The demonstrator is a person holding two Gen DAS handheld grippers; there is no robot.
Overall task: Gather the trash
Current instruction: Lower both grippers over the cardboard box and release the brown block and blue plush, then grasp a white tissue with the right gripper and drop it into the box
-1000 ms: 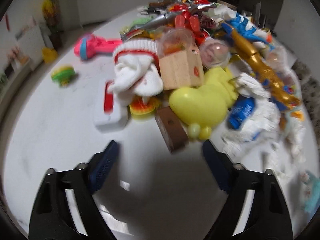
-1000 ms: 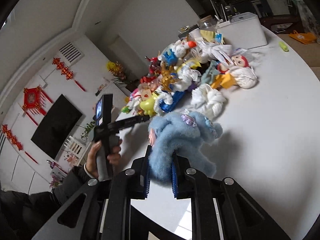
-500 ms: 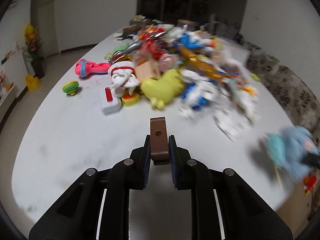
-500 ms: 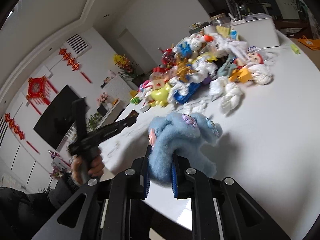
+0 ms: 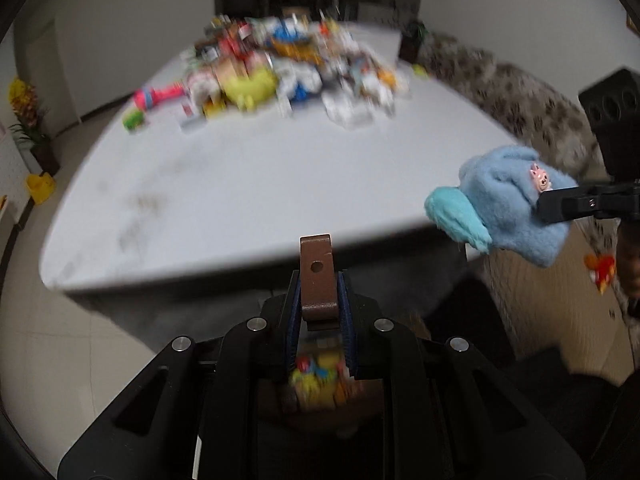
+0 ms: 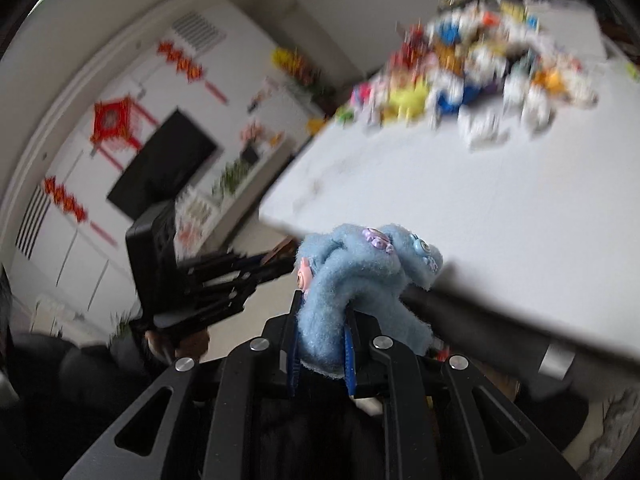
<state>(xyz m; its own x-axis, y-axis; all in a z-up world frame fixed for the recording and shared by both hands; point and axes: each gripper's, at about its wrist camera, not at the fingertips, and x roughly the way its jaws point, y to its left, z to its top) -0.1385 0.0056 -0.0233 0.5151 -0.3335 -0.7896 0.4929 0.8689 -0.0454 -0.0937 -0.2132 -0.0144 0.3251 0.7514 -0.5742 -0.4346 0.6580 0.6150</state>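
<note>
My left gripper point(image 5: 319, 300) is shut on a small brown block point(image 5: 317, 276) with a hole in it, held off the near edge of the white table point(image 5: 248, 184). My right gripper point(image 6: 322, 344) is shut on a fluffy light-blue plush toy point(image 6: 356, 280), also held past the table's edge. The plush shows at the right of the left wrist view point(image 5: 504, 208), with the right gripper point(image 5: 560, 204) clamped on it. A blurred pile of toys and crumpled tissue point(image 5: 288, 76) lies at the far end of the table.
Below my left gripper a container of colourful items point(image 5: 320, 380) shows, blurred. A pink toy point(image 5: 160, 94) and a green toy point(image 5: 134, 120) lie left of the pile. A patterned sofa point(image 5: 520, 100) stands right of the table. The left gripper's body point(image 6: 192, 276) shows in the right wrist view.
My left gripper closed on the brown block beside the pile and pulled back off the table. My right gripper, holding the plush throughout, also drew back past the table edge.
</note>
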